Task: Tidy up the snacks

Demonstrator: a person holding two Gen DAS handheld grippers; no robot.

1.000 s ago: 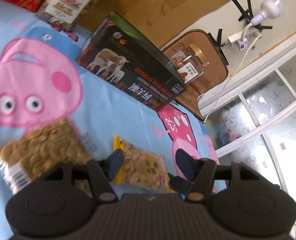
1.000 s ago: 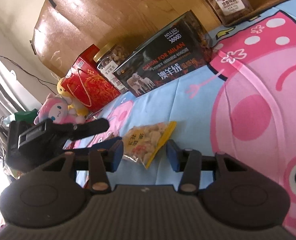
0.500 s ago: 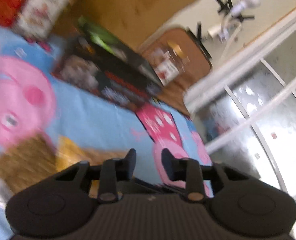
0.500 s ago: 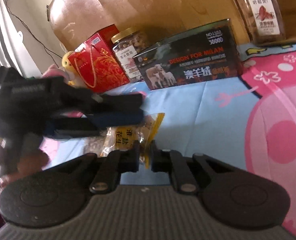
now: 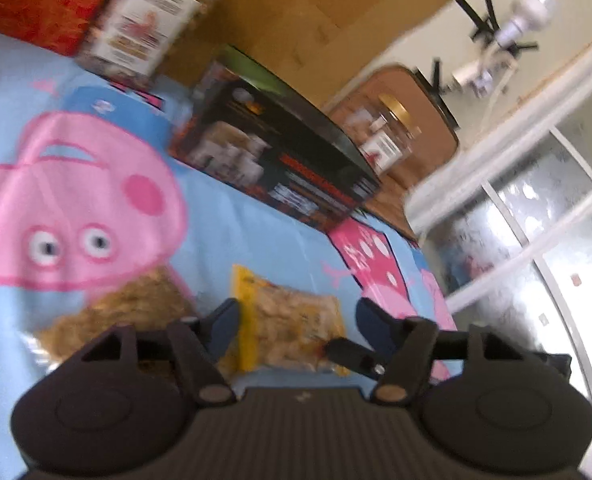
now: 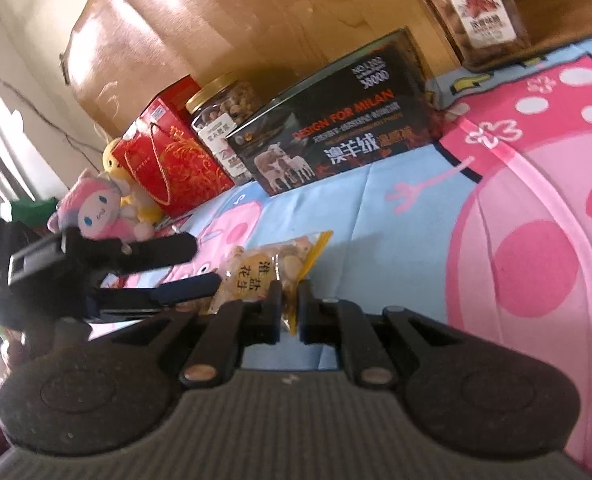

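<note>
A small clear bag of peanuts [image 5: 291, 324] with a yellow edge lies on the cartoon-pig blanket [image 5: 255, 232]. My left gripper [image 5: 298, 312] straddles it; its jaws are opening and the blue pads stand clear of the bag on both sides. In the right wrist view my right gripper [image 6: 289, 296] is shut on the yellow edge of the same peanut bag [image 6: 267, 264]. The left gripper [image 6: 199, 264] reaches in from the left there, its fingers spread beside the bag. A larger bag of brown nuts [image 5: 135, 308] lies just left of the peanuts.
A black box with sheep printed on it [image 5: 279, 164] lies at the back of the blanket. Behind it stand a nut jar [image 5: 147, 28], a red gift box [image 5: 35, 0] and a gold-lidded jar [image 5: 384, 136]. Plush toys [image 6: 95, 208] sit at the left end.
My right jaws have closed from wide apart onto the bag's yellow edge. My left jaws narrowed half a second ago and now stand wide again around the bag.
</note>
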